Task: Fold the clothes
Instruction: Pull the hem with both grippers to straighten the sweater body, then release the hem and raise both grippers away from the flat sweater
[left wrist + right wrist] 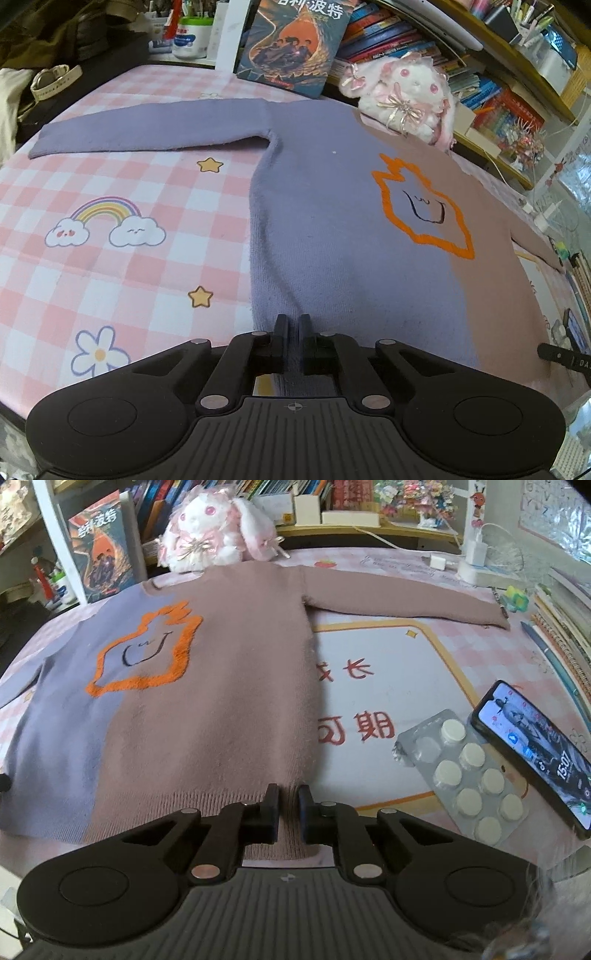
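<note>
A two-tone sweater (pixel 332 221), purple on one half and dusty pink on the other with an orange outline motif, lies flat, front up, sleeves spread out. My left gripper (pixel 293 325) is shut on the purple hem near the bottom left corner, with a ridge of fabric pinched between the fingers. In the right wrist view the sweater (pixel 221 686) fills the middle. My right gripper (pixel 288 797) is shut on the ribbed pink hem near the bottom right corner. The purple sleeve (pixel 147 129) stretches left and the pink sleeve (pixel 406 598) stretches right.
A plush rabbit (pixel 210 535) sits at the collar. A large book (pixel 291 40) stands behind. A blister pack of tablets (pixel 469 771), a phone (pixel 535 753), pens and notebooks (pixel 561 627) lie to the right. Shelves of books line the back.
</note>
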Tool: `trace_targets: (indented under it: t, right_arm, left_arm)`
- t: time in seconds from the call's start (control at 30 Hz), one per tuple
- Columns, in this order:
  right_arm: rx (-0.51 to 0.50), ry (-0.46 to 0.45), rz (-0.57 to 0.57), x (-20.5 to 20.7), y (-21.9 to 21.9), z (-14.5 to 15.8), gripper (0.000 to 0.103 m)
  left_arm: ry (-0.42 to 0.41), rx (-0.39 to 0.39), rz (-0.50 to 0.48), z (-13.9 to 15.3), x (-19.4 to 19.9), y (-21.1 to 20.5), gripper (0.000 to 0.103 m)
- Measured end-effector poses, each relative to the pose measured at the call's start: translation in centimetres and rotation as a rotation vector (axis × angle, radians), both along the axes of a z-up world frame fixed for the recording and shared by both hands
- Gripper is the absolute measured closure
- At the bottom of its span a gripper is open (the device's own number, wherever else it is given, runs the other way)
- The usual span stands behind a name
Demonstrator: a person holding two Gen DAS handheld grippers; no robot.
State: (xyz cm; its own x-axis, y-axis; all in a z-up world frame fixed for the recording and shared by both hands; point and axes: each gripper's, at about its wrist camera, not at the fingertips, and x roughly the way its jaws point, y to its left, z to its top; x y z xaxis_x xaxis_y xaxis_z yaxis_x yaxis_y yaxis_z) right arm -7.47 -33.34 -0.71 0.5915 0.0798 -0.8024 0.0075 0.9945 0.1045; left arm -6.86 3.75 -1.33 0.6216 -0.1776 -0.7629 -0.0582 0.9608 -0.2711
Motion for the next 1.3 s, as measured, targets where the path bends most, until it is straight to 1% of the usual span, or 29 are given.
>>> trace_targets:
  t: [0.07,0.17,0.37,0.53,0.6,0.63,0.67,0.7,0.73,0.77,0.83,0.9,0.93,0.97,1.0,1.07,1.1,1.17,1.27,1.3]
  right_arm:
    - [-0.012,-0.003,0.001,0.3,0.1,0.0,0.094]
    - [-0.02,-0.005,-0.003,0.1,0.4,-0.1,0.094]
    - [-0.017,-0.015,-0.018,-0.1,0.6,-0.2,0.094]
    - [-0.015,-0.014,-0.037,-0.2,0.6,-0.1,0.093]
    - [-0.016,-0.012,-0.052,-0.2,0.7,0.1,0.089]
    - [-0.016,-0.018,-0.06,-0.4,0.8,0.3,0.087]
    - [-0.017,-0.028,-0.069,-0.6,1.0,0.6,0.08]
    - [-0.017,-0.038,-0.078,-0.8,1.2,1.0,0.067]
    - [-0.018,-0.048,-0.086,-1.0,1.3,1.3,0.062]
    - [-0.018,-0.057,-0.095,-1.3,1.5,1.6,0.055]
    - [-0.023,-0.083,-0.105,-1.9,2.1,2.4,0.045]
    - [-0.027,-0.111,-0.115,-2.8,2.8,2.8,0.028]
    - [-0.029,-0.123,-0.118,-3.2,3.1,3.0,0.025]
    - [-0.035,-0.136,-0.12,-3.6,3.5,3.1,0.021]
    - [-0.042,-0.15,-0.122,-4.1,4.0,3.2,0.016]
    - [-0.064,-0.189,-0.125,-5.3,4.9,3.3,0.012]
    - [-0.079,-0.207,-0.122,-5.9,5.4,3.2,0.01]
    - [-0.107,-0.223,-0.112,-6.7,6.3,3.1,0.007]
    - [-0.121,-0.228,-0.099,-8.0,7.3,2.9,0.006]
    - [-0.119,-0.225,-0.095,-8.3,7.5,2.9,0.006]
  left_arm:
    - [-0.001,0.003,-0.004,0.0,0.0,0.0,0.099]
    - [-0.005,-0.015,0.0,-0.1,-0.3,0.5,0.099]
    - [-0.012,-0.003,-0.007,-0.1,-0.2,0.2,0.099]
    - [-0.02,0.005,-0.017,0.2,-0.9,0.1,0.095]
    - [-0.026,0.012,-0.024,0.5,-1.2,0.0,0.092]
    - [-0.03,0.019,-0.028,0.7,-1.4,0.0,0.085]
    - [-0.037,0.029,-0.03,0.9,-1.6,-0.1,0.08]
    - [-0.044,0.039,-0.032,1.0,-1.9,-0.2,0.068]
    - [-0.054,0.056,-0.036,1.2,-2.1,-0.2,0.051]
    - [-0.066,0.076,-0.04,1.4,-2.4,-0.4,0.037]
    - [-0.109,0.121,-0.055,1.8,-3.2,-0.7,0.032]
    - [-0.155,0.161,-0.071,2.2,-3.9,-1.0,0.03]
    - [-0.178,0.181,-0.079,2.4,-4.3,-1.2,0.026]
    - [-0.212,0.2,-0.077,2.5,-4.9,-1.3,0.018]
    - [-0.248,0.219,-0.074,2.7,-5.4,-1.4,0.016]
    - [-0.303,0.233,-0.068,2.8,-6.3,-1.4,0.011]
    - [-0.321,0.234,-0.071,2.8,-6.7,-1.5,0.007]
    - [-0.345,0.232,-0.083,2.8,-7.3,-1.4,0.003]
    - [-0.356,0.219,-0.079,2.8,-8.0,-1.5,0.002]
    - [-0.368,0.223,-0.063,2.8,-8.2,-1.5,0.002]
